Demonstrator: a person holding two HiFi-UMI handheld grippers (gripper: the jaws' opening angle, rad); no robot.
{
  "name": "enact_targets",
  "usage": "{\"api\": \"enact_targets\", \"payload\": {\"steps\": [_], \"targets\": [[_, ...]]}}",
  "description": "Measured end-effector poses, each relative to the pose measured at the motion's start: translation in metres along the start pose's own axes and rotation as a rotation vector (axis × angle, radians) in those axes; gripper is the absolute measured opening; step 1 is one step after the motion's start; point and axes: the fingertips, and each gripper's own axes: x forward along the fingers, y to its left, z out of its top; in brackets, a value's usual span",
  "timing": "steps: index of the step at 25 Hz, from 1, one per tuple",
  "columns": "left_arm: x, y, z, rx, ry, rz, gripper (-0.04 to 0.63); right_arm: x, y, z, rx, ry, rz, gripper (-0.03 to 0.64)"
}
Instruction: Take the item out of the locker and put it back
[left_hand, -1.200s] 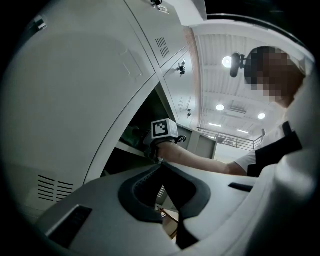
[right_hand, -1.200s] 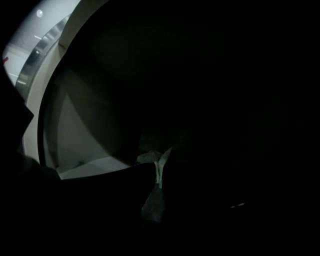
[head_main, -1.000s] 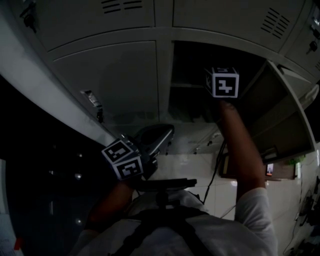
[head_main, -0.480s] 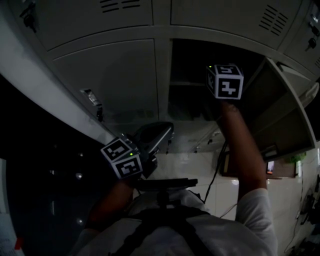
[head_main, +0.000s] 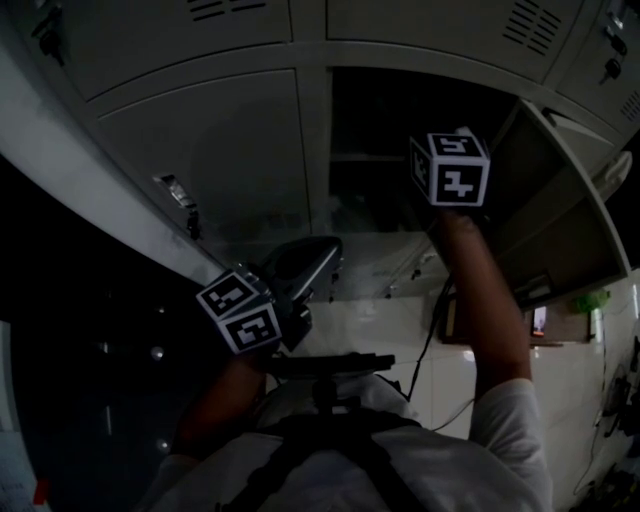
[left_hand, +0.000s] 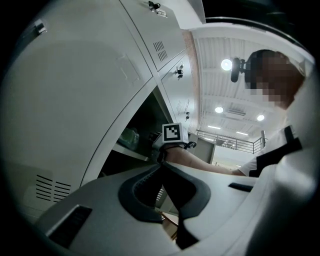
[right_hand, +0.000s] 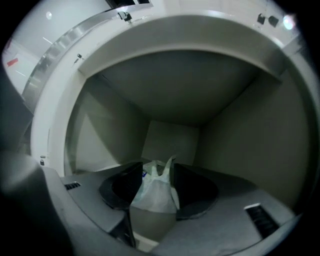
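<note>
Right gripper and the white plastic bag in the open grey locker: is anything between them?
Nothing visible does. The white plastic bag sits on the floor of the open grey metal locker, directly between the parted jaws of the right gripper.

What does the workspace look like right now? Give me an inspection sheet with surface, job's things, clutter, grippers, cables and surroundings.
Surface: open locker; the bag rests on its floor.
Job's things: white plastic bag, upright inside the locker, handles up.
Clutter: nothing seen.
Grippers: right gripper reaches into the locker, jaws apart on either side of the bag, not clamping it. Left gripper is shut and empty, held low outside the locker.
Cables: black cable hangs beside the right forearm.
Surroundings: closed locker doors, the open door swung to the right, ceiling lights.
</note>
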Motion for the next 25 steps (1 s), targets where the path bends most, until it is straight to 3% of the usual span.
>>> {"api": "enact_targets", "payload": {"steps": [25], "targets": [[-0.018,-0.025,-0.015,-0.024,0.026,-0.031,0.003,-0.127,0.038,-0.021,0.126,-0.059,0.099,0.172]]}}
